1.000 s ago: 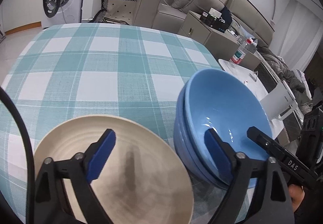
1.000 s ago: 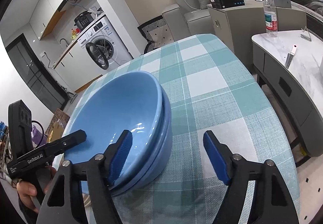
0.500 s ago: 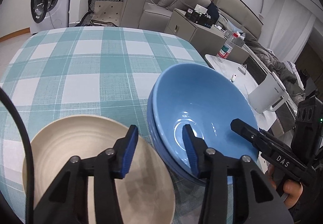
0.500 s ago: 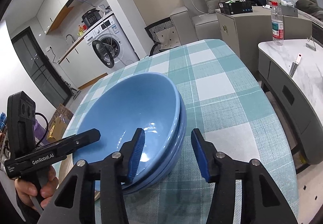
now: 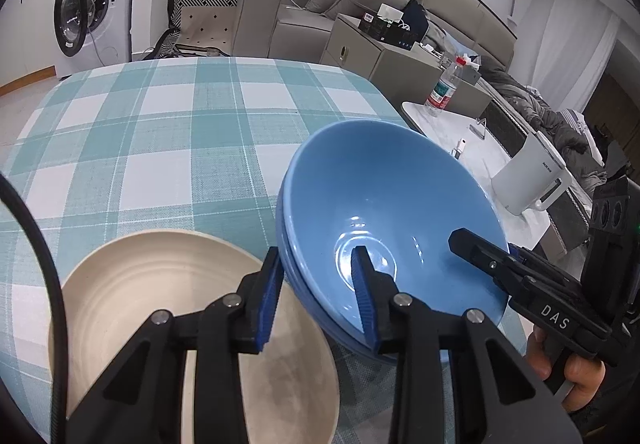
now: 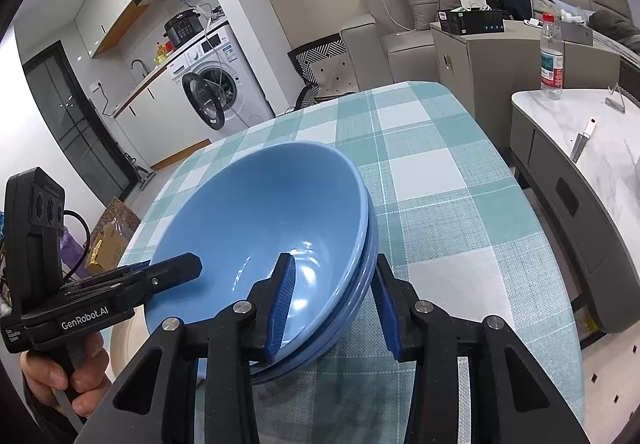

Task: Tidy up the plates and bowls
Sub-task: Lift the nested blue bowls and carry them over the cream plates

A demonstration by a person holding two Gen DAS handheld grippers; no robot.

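Both jaws have just been closing: the left hand-held gripper (image 5: 316, 294) now pinches one side of the blue bowl stack's (image 5: 384, 211) rim, one finger inside, one outside, and the right hand-held gripper (image 6: 332, 302) clamps the opposite side likewise. The stack sits on the checked tabletop (image 5: 168, 131), just beside the cream plate (image 5: 160, 292), so I'd say a two-handed lift comes next.

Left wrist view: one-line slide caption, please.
Left tongs closing on stacked glossy blue bowls' rim, beside a round cream plate.
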